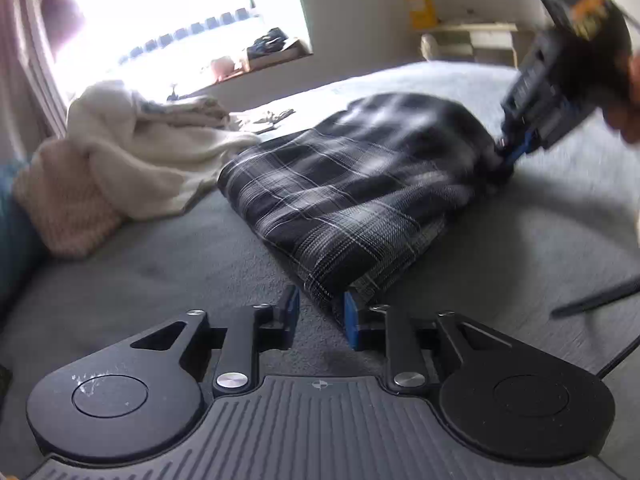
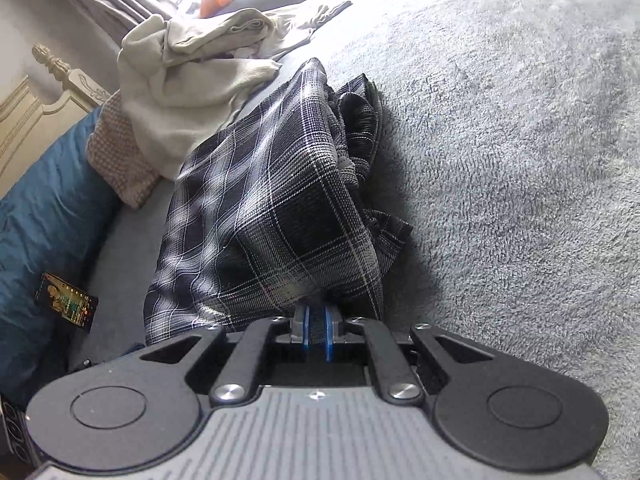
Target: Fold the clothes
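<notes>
The plaid garment lies part-folded on the grey bed cover, its long axis running from the left gripper away to the right gripper; the right one is clamped tight on a bunched corner at the far end; the left one's jaws stand apart, the near corner just ahead between them, pads not yet pressing; one plaid piece, two grippers, one cream pile well off to the side.
</notes>
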Tool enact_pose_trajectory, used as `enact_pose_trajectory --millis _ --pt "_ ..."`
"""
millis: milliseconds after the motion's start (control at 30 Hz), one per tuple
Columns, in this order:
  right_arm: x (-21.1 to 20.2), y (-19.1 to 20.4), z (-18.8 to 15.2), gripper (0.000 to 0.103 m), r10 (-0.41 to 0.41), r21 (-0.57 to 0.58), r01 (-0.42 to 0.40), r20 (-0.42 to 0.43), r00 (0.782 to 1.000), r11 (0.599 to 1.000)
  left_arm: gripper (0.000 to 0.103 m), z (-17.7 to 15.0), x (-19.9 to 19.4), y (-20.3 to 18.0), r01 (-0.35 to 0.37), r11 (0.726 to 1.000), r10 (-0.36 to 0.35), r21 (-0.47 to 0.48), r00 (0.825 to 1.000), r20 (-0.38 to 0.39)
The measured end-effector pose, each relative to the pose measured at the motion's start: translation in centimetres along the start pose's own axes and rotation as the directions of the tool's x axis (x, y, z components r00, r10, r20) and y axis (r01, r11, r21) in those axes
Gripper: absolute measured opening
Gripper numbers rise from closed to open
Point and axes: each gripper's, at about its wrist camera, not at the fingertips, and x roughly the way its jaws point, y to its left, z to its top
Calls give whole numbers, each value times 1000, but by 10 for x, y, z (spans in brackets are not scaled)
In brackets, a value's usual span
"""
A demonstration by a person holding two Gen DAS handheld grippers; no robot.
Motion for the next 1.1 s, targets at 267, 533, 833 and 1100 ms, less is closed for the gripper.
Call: enact_pose_trajectory --millis 267,533,833,1100 --pt "0 1 -1 8 -8 2 8 1 1000 1000 5 -4 -1 2 26 1000 -26 -11 999 25" --pt "2 -4 0 8 7 24 -7 -5 1000 1000 2 6 -18 42 220 887 -225 -407 974 36" --pt "1 -9 1 8 20 47 -20 -7 1000 999 0 -14 -4 24 239 932 -274 -273 957 -96" --pt "-7 -9 1 9 23 51 -23 2 1000 998 5 -13 -25 33 186 943 -218 -275 972 -89"
